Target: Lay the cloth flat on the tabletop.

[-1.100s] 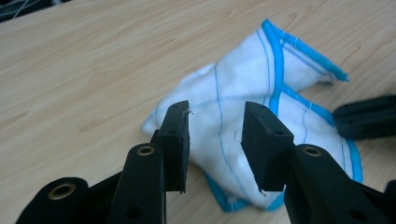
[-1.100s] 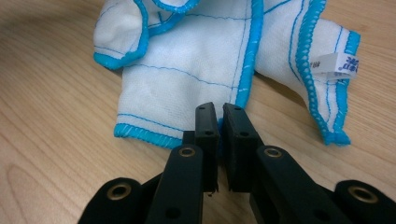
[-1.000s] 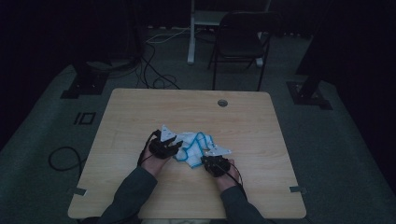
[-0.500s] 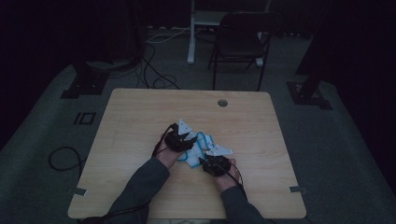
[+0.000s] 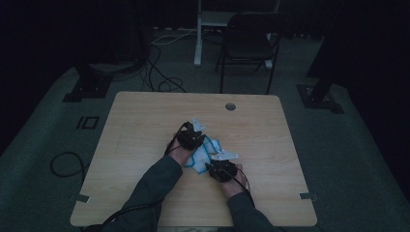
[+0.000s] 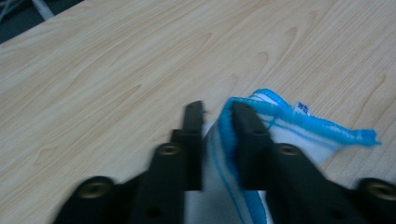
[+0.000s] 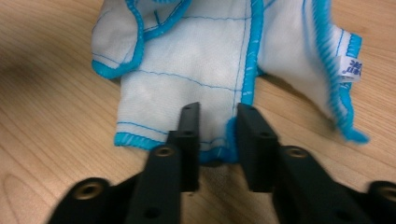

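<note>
cloth: white cloth w/ blue stitched hem (image 5: 207, 153), lying crumpled at centre of the wooden table (image 5: 145, 121), a bit below mid-frame in high view; small label tag on one hem (image 7: 351, 68).
L gripper: left gripper (image 6: 217, 112) is sitting at the cloth's upper-left end in high view (image 5: 192, 135); jaws have just been closing, a fold of blue hem is standing between them. Right-hand jaw is touching the fabric; can't tell if the pads are truly pinching yet.
R gripper: right gripper (image 7: 217, 114) is sitting at the cloth's lower-right end in high view (image 5: 221, 170); jaws have just been closing too, near hem edge is lying in the gap. Looks more straddled than gripped — can't tell for sure.
key relation: cloth's long axis is running upper left to lower right in high view, one gripper at each end, so neither hand is nearer; each is facing its own end.
from R gripper: cloth is spreading straight ahead, toward top of its frame.
from L gripper: cloth is trailing off to the lower right of its frame.
judgement: prob. both are taking hold so the cloth can be pulled out along that axis.
risk: thin hem may be slipping out if the pinch is shallow.
</note>
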A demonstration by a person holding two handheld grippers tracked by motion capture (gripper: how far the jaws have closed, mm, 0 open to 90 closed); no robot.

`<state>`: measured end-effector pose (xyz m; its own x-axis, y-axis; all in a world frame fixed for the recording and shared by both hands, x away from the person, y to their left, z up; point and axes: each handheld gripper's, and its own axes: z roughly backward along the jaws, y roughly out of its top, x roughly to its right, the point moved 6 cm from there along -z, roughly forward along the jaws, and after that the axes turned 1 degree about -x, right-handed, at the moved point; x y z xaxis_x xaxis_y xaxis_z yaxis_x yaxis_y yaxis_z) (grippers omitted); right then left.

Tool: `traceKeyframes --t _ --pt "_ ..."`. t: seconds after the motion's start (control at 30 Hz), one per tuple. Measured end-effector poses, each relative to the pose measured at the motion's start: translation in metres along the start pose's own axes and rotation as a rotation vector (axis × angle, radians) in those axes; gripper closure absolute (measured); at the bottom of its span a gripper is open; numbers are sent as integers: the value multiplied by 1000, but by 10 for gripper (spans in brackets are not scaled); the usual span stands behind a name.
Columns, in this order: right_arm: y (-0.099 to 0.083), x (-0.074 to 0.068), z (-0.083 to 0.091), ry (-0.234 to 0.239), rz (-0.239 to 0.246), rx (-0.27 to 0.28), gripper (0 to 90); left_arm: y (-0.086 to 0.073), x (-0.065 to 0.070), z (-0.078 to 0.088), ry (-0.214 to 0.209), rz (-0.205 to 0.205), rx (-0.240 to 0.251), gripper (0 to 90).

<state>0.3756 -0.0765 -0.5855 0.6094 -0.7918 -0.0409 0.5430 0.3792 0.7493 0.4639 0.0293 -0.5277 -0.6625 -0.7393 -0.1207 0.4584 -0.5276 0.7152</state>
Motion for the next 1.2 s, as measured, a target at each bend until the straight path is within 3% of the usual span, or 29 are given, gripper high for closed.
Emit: traceKeyframes --t 0.1,0.33,0.67,0.93,1.2 --pt "0 0 1 8 1 -4 823 2 -6 5 11 3 9 858" --pt "-2 4 4 -28 8 -10 849 3 -24 16 39 45 34 861" --pt "-1 26 17 -98 -7 7 856 -1 -50 31 71 131 65 862" --pt "0 40 27 -123 -41 29 857 -19 -63 40 75 189 75 860" --pt "0 38 36 -127 -28 43 857 -47 -76 48 86 251 63 859"
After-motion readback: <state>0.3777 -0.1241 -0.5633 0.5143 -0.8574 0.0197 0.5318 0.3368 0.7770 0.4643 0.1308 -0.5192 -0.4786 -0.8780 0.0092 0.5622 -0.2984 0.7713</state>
